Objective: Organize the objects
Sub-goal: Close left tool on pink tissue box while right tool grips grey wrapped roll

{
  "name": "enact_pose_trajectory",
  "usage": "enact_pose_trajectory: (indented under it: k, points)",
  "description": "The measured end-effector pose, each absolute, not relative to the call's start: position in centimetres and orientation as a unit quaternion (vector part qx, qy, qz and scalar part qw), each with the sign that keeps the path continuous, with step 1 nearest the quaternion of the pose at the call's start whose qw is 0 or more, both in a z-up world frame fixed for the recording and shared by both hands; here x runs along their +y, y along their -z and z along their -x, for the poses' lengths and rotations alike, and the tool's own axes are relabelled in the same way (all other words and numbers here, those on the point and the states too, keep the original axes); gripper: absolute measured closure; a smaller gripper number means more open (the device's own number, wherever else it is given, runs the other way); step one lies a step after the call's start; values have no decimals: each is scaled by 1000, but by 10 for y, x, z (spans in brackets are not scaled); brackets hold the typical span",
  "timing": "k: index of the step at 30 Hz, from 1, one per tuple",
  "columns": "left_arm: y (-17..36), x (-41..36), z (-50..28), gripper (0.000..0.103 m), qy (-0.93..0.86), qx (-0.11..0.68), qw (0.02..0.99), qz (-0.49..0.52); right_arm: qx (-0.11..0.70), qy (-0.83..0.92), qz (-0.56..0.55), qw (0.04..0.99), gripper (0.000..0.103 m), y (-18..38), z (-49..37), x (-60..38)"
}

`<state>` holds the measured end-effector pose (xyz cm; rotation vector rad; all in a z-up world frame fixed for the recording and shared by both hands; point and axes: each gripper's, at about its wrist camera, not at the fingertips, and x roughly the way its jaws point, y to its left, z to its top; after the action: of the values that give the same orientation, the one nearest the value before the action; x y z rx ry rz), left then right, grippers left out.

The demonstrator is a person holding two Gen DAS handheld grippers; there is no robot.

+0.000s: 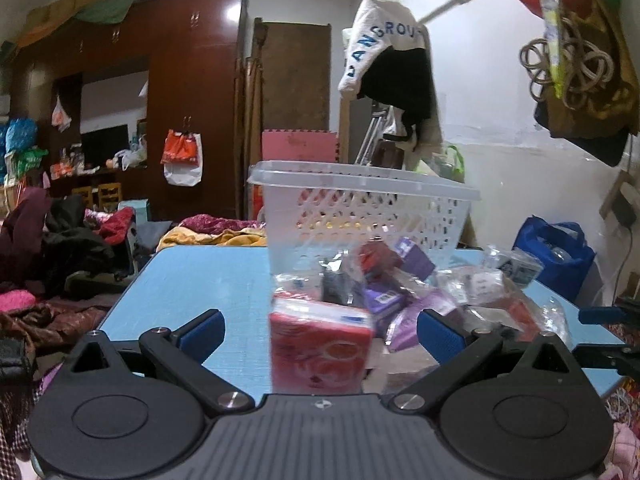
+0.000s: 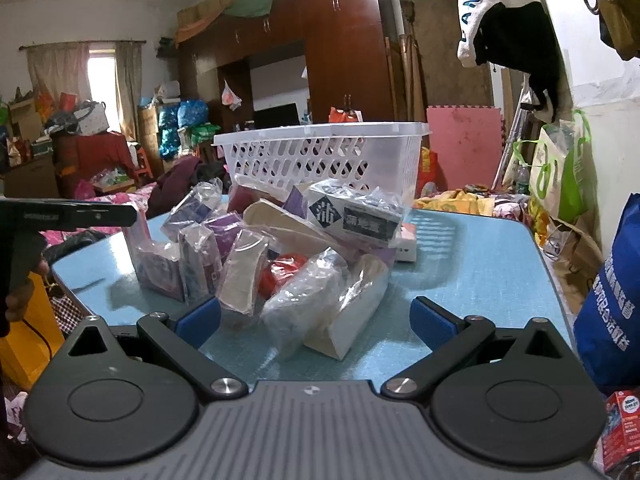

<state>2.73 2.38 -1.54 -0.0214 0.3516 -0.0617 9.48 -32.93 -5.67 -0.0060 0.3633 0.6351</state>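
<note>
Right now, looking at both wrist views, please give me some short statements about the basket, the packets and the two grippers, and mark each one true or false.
1. The white basket stands on the blue table. True.
2. The left gripper is shut on the red packet. False: it is open, and the packet stands between its fingers, not clamped.
3. The pile of packets lies on the table in front of the basket. True.
4. The right gripper holds a packet. False: it is open and holds nothing.
5. The table is green. False: it is blue.
</note>
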Motion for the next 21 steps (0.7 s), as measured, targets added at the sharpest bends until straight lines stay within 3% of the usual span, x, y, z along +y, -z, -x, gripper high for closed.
enact_pose_trajectory:
  k: [3, 7, 10, 14, 17, 21]
  points:
    - [20, 28, -33, 0, 31, 180, 983, 16, 174, -310, 10, 935, 15, 56, -96, -325]
    - [27, 26, -43, 0, 32, 190, 981, 13, 171, -322, 24, 931, 21, 57, -97, -316]
    - [31, 25, -49, 0, 31, 196, 980, 12, 173, -318, 38, 931, 35, 58, -97, -312]
    - [35, 28, -53, 5, 27, 200, 979, 14, 171, -312, 48, 933, 41, 59, -97, -310]
    - [37, 31, -54, 14, 33, 202, 979, 22, 169, -311, 54, 934, 43, 59, -97, -309]
    - [39, 31, -58, 43, 54, 204, 977, 31, 166, -306, 60, 935, 50, 59, -97, -308]
